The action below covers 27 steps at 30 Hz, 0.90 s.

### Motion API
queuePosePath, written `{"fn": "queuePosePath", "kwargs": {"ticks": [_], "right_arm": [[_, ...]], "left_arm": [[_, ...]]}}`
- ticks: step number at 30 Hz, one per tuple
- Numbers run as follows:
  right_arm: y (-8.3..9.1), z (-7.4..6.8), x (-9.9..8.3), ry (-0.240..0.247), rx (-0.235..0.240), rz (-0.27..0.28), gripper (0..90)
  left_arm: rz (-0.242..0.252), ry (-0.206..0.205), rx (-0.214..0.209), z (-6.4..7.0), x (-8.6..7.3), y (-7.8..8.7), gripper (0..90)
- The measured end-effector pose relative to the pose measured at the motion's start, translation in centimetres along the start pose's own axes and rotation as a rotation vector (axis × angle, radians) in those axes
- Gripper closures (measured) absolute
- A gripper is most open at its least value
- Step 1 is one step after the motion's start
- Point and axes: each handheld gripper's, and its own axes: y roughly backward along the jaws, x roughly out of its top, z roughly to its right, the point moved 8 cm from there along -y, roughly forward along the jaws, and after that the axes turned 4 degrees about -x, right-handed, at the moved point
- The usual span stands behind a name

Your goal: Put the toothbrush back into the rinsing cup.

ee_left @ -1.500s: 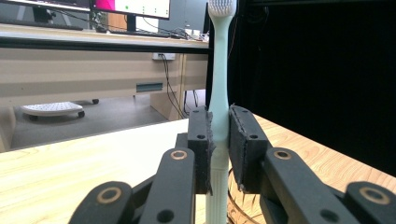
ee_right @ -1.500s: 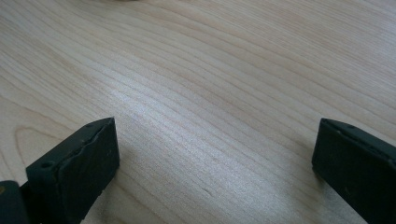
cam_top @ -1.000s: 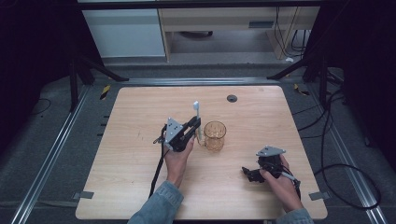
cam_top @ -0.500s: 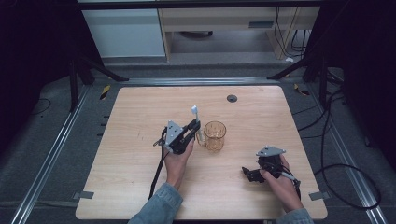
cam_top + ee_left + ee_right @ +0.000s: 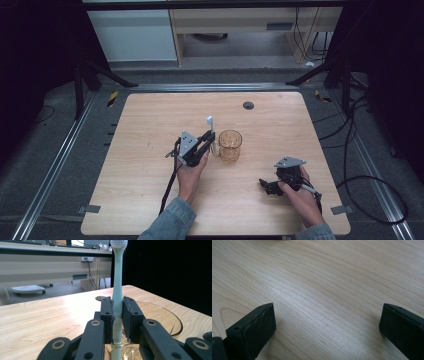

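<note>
A: How far along does this look?

B: I'd judge partway. The left gripper (image 5: 209,139) has its jaws clamped on the handle of a pale toothbrush (image 5: 117,290), held upright with the bristle head on top, just beside the amber glass cup (image 5: 230,145) near the table's (image 5: 150,200) middle. Its lower end seems to be at the cup's rim, though I can't tell if it's inside yet

A: Anything in the cup?

B: Nothing else that I can see. What's left is lowering the brush in and letting go

A: And the right gripper (image 5: 267,187)?

B: Jaws wide apart, holding nothing, low over bare wood near the front right corner
</note>
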Motion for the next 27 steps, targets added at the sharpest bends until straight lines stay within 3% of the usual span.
{"fn": "queuePosePath", "kwargs": {"ticks": [27], "right_arm": [[0.00,0.00,0.00,-0.001,0.001,0.000,0.9]], "left_arm": [[-0.022,-0.003,0.002,0.09,-0.74,0.19,78.4]]}}
